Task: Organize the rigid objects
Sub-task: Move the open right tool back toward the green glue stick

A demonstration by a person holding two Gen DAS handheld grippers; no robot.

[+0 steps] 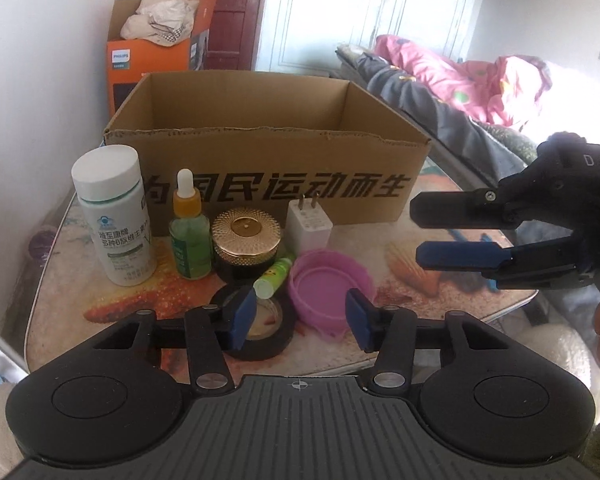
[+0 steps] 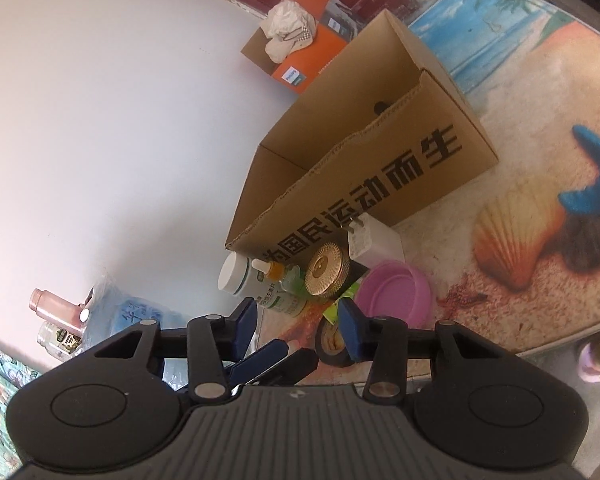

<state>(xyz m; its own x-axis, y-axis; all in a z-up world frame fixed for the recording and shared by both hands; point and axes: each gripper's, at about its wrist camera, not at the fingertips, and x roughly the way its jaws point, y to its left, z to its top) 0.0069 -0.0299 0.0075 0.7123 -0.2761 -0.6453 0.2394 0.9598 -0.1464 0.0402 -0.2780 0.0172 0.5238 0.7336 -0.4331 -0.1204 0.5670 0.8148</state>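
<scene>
I see a row of rigid items on the glossy seashell-print counter, just before the corrugated cardboard box: white pill bottle, green dropper bottle, ribbed gold-lidded jar, white charger, pink plastic lid, black tape roll. My left hand-held gripper hovers apart, empty; my right hand-held gripper likewise.

Matt brown corrugated cardboard box; before it, a glossy ribbed gold metal jar lid and smooth pink plastic lid.
</scene>
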